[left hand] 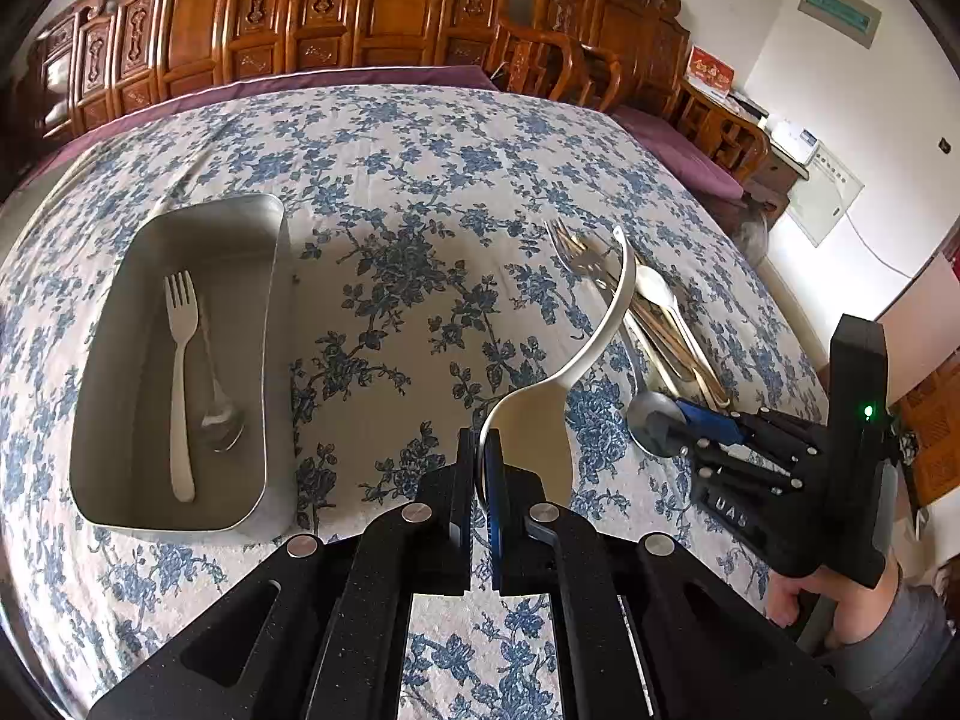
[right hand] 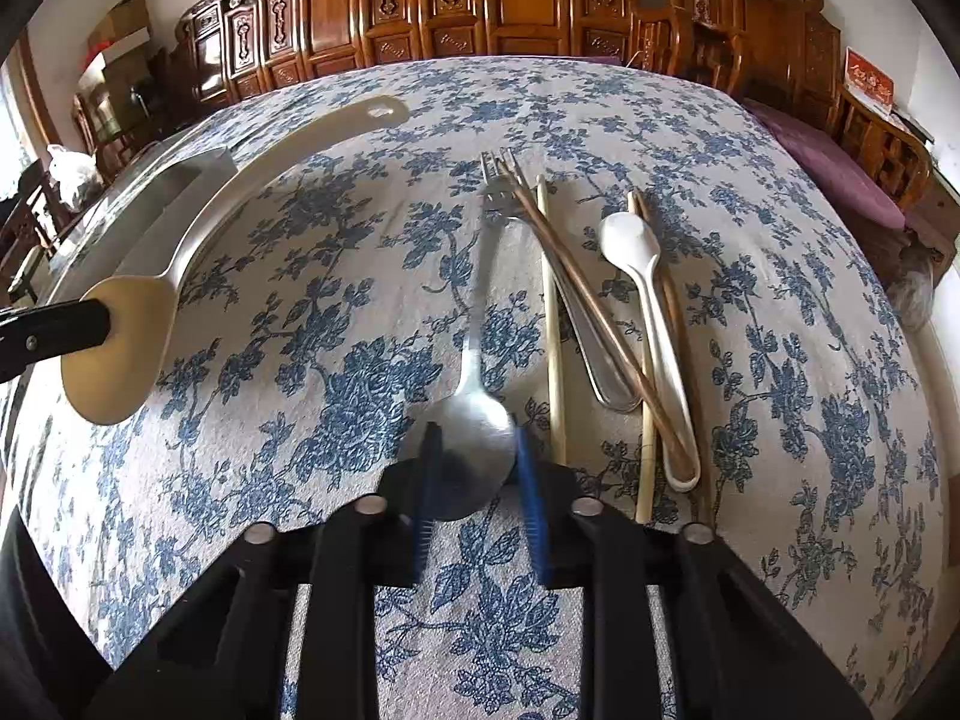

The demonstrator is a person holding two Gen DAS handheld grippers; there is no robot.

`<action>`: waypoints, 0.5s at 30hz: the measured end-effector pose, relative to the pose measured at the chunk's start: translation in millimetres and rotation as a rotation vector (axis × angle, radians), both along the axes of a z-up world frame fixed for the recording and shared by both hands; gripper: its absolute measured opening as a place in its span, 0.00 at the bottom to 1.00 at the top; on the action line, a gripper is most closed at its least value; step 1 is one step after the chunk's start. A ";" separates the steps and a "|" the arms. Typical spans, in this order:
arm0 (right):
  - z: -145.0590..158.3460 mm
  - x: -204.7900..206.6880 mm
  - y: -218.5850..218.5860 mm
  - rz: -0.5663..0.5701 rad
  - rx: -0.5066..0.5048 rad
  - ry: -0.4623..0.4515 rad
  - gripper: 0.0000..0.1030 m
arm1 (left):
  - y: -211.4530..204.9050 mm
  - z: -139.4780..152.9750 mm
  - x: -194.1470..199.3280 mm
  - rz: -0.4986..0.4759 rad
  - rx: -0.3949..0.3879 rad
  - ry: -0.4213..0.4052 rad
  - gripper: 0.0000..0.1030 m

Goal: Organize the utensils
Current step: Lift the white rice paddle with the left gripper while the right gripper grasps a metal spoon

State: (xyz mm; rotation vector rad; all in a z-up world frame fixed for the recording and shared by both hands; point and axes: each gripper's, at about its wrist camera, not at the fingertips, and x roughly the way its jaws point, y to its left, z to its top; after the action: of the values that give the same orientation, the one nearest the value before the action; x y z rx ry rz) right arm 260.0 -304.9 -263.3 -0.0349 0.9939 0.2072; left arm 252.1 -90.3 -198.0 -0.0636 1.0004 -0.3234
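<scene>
1. A white fork [left hand: 180, 384] and a small metal spoon [left hand: 219, 408] already lie in the metal tray [left hand: 120, 480].
2. The left gripper [left hand: 477, 480] clamps a cream ladle [left hand: 540, 420] above the tablecloth [left hand: 390, 180].
3. The right gripper [right hand: 474, 462] brackets a steel spoon [right hand: 477, 420]; firm grip unclear.
4. Chopsticks [right hand: 552, 312], a white spoon [right hand: 648, 300] and a steel fork [right hand: 510, 192] await sorting.

1. The right gripper [left hand: 684, 429], seen from the left wrist camera, bears raised letters on its black body; they stand upside down and look like "UAS", though the reading is uncertain.
2. A red card [left hand: 711, 73] with gold characters stands on the wooden furniture at the right; its characters are too small to read.
3. The white wall chart [left hand: 825, 192] shows no legible print.
</scene>
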 end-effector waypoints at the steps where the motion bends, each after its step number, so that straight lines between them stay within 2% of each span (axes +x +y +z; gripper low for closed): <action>1: 1.4 0.4 -1.0 -0.005 0.002 -0.005 0.14 | 0.7 -0.3 -0.2 0.001 0.000 0.001 0.02; 7: 13.7 -0.6 -2.3 0.001 0.050 -0.046 0.03 | 2.6 -0.5 -0.8 0.010 0.008 0.002 0.02; 15: 22.5 -2.7 8.6 0.019 0.016 -0.082 0.02 | 14.6 8.7 -0.4 0.038 0.017 -0.020 0.02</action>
State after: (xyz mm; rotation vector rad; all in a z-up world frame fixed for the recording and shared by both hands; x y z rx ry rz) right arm 257.4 -296.2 -240.8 -0.0376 0.9103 0.2293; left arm 251.7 -75.7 -189.3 -0.0638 0.9808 -0.2796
